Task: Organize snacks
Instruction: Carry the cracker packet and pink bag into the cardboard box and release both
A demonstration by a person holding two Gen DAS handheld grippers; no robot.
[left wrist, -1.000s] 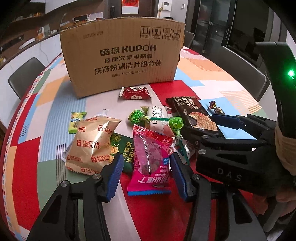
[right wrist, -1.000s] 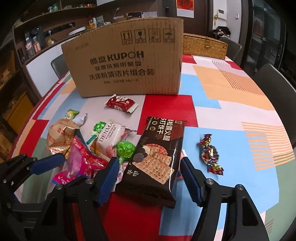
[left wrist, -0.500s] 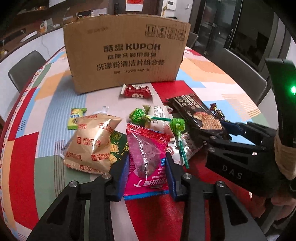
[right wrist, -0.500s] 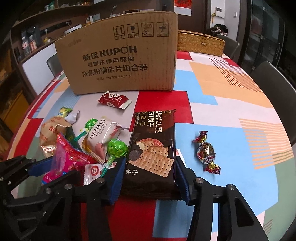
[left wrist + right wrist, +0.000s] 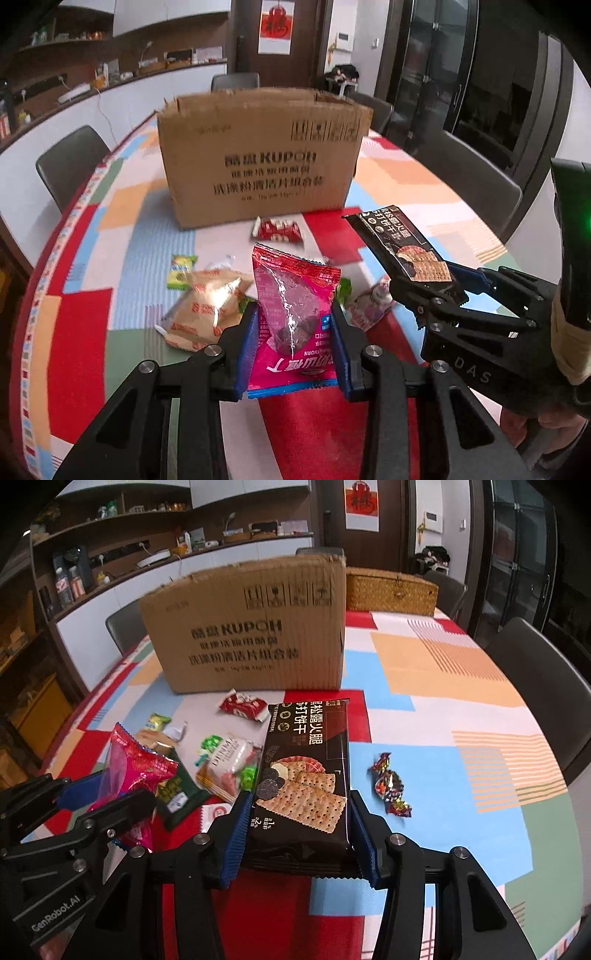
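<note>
With each gripper clamped on a packet and both packets raised off the table, the step in hand looks like the carry toward the box. The left gripper [image 5: 293, 345] grips the glossy pink plastic snack pouch [image 5: 293, 314] by its lower half, blue pads pressed to either side; the right gripper [image 5: 298, 836] pinches the long black cracker packet [image 5: 304, 775] near its bottom end, so the packet sticks out forward, far end tilted up.

Ahead, on the far side of the table, stands the brown corrugated cardboard box [image 5: 262, 162], its printed wall facing the cameras; its top appears open, though the inside is hidden. The next move probably calls for lifting both packets above that ragged front rim before letting go, and the floppy pouch may catch on it.

Loose on the table near the box lie a small red wrapped snack [image 5: 277, 229], a tan biscuit bag [image 5: 201, 308], a small green-and-yellow sachet [image 5: 180, 271] and, to the right, foil-wrapped candies [image 5: 389, 784]. The tablecloth [image 5: 443, 686] is a patchwork of red, blue, orange, white and green. Dark chairs ring the table; a woven basket [image 5: 391, 589] sits at its far right, shelves and a counter beyond.
</note>
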